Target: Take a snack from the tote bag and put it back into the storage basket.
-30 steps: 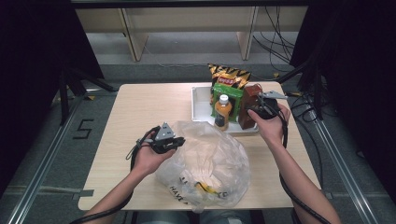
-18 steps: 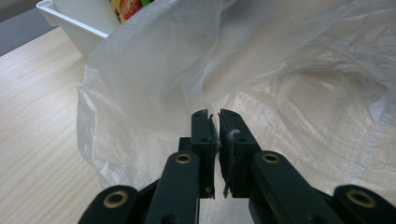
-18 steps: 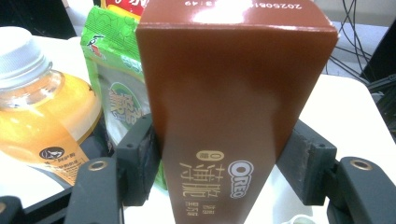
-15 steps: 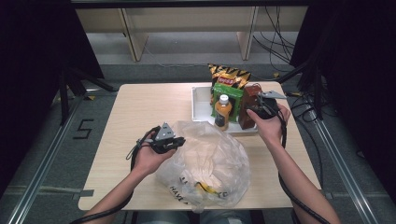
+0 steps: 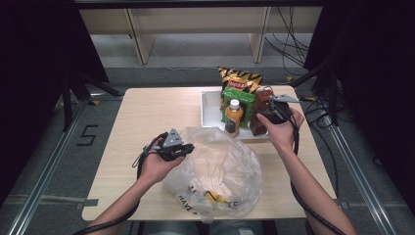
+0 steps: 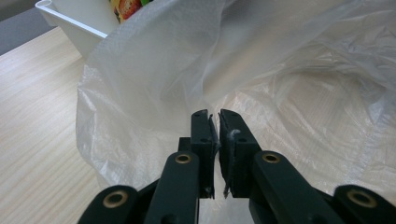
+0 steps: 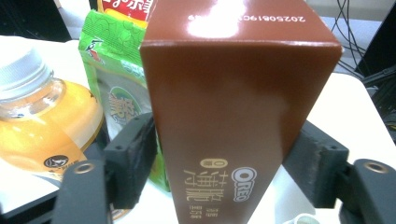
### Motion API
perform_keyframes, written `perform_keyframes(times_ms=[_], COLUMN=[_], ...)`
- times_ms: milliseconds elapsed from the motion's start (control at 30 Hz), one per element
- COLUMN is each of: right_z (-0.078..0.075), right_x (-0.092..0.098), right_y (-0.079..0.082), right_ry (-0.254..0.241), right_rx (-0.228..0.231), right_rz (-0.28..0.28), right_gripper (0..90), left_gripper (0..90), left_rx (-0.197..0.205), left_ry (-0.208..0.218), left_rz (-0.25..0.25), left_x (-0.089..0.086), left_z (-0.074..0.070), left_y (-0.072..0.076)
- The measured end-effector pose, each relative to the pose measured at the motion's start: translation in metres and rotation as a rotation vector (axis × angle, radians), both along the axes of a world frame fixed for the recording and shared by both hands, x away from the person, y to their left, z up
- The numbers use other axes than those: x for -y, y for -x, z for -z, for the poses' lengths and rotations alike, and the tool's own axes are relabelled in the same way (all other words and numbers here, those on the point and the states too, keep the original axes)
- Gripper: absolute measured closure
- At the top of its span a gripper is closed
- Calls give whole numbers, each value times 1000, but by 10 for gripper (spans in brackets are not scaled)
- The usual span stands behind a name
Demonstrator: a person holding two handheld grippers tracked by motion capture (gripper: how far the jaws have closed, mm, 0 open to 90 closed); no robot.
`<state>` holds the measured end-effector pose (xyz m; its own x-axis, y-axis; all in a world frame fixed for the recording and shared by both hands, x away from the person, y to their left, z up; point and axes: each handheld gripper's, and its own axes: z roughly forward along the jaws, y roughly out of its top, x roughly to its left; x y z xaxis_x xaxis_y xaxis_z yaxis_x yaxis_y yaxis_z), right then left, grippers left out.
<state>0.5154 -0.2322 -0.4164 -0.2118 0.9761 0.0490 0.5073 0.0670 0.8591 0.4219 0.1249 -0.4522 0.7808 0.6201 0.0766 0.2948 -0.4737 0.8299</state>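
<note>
Right gripper [image 7: 219,158] jaws straddle the brown box [image 7: 233,116], seemingly untouched; left gripper [image 6: 214,140] pinches the plastic bag [image 6: 154,70].

Brown Oreo box [image 7: 233,121] upright in white tray [image 5: 209,105]; clear plastic bag [image 5: 220,171] open

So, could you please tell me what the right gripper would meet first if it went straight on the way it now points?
The tall brown cardboard Oreo box: it already stands between the right gripper's jaws, which have just been opening. Whether the pads touch it is unclear.

An orange juice bottle [image 5: 233,116], a green pouch [image 5: 241,99] and a chips bag [image 5: 240,79] stand in the white tray [image 5: 209,108].
</note>
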Motion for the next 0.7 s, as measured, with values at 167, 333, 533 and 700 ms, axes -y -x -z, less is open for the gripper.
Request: perform_keyframes(times_ms=[167,333,533,700], right_z=[-1,-3,-8,-10], right_x=[1,5,9,12], right_y=[2,6,16,22], right_ry=[0,10,21,8], right_rx=[3,16,10,26], right_rz=[-5,-35,-68,-100], right_gripper=[255,237,236,250], left_gripper=[831,828,826,822], left_rx=[-5,-1,1,0], left_ry=[3,2,11,10], left_rz=[2,-3,-5,-1], left_x=[0,0,0,0], left_z=[0,0,0,0], left_y=[0,0,-1,-1])
